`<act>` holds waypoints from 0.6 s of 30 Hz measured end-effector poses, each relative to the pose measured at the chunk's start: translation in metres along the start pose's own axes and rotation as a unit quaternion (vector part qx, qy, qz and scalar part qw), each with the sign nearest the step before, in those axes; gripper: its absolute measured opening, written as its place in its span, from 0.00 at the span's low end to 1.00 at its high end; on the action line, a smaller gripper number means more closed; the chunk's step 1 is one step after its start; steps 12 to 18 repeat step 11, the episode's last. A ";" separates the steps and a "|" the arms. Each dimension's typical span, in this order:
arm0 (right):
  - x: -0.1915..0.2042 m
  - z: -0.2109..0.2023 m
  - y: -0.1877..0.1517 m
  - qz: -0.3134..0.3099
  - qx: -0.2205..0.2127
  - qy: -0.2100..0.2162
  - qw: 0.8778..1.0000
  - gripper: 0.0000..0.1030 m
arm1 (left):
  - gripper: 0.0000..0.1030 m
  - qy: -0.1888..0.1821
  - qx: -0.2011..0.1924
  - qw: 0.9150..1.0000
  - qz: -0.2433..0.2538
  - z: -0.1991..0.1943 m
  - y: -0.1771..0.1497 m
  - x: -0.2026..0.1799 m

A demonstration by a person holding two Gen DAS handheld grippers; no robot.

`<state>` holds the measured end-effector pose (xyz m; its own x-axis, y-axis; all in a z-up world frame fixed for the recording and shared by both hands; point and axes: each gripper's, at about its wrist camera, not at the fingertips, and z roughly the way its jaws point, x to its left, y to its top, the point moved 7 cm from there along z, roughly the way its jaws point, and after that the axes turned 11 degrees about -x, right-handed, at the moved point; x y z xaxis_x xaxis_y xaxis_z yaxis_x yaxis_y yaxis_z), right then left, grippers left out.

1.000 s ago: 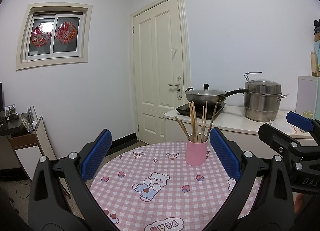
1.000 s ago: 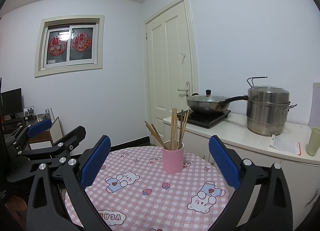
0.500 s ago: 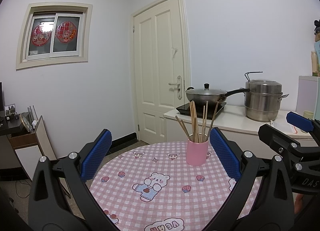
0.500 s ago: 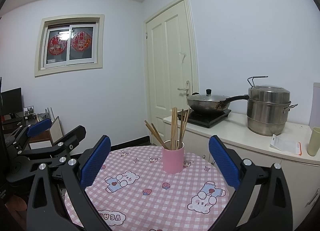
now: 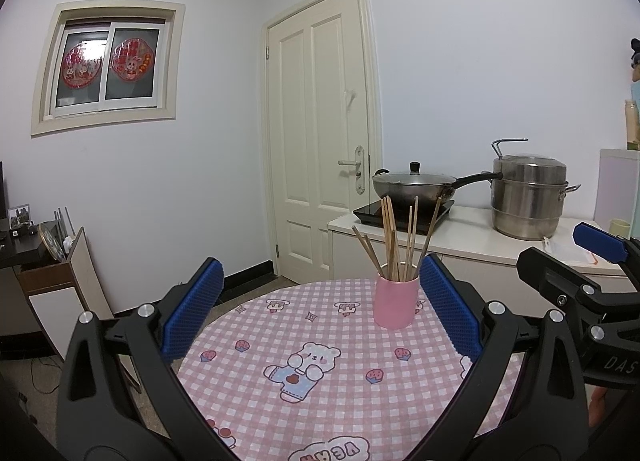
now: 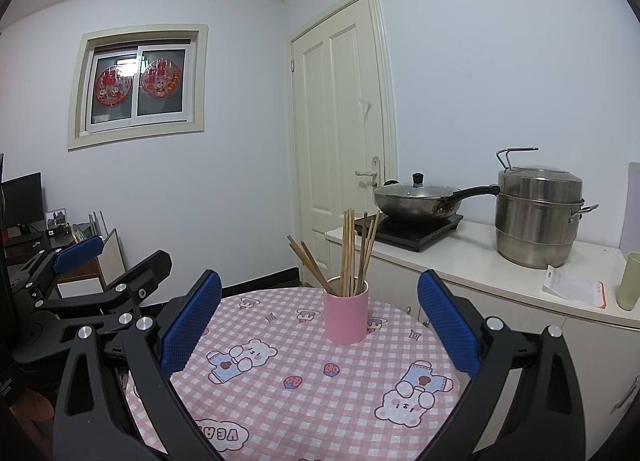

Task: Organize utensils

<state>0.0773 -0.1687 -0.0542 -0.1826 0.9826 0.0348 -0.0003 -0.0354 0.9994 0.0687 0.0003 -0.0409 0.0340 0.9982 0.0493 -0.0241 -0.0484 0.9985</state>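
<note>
A pink cup stands upright on the far part of a round table with a pink checked cloth. Several wooden chopsticks stick up out of the cup, fanned apart. My left gripper is open, held above the near half of the table, with nothing between its blue pads. My right gripper is open too, level with it and short of the cup. Each gripper shows at the edge of the other's view.
Behind the table runs a white counter with a lidded wok on a black hob, a steel steamer pot, a paper packet and a green cup. A closed door stands behind. Low furniture sits at the left.
</note>
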 end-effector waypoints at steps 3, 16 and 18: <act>0.000 0.004 -0.001 0.001 0.003 0.000 1.000 0.92 | 0.94 0.000 0.003 1.000 0.000 0.004 -0.003 -0.001; -0.003 0.018 -0.013 0.004 0.020 0.000 1.000 0.92 | 0.94 -0.002 0.021 1.000 -0.004 0.019 -0.017 0.000; -0.003 0.018 -0.013 0.004 0.020 0.000 1.000 0.92 | 0.94 -0.002 0.021 1.000 -0.004 0.019 -0.017 0.000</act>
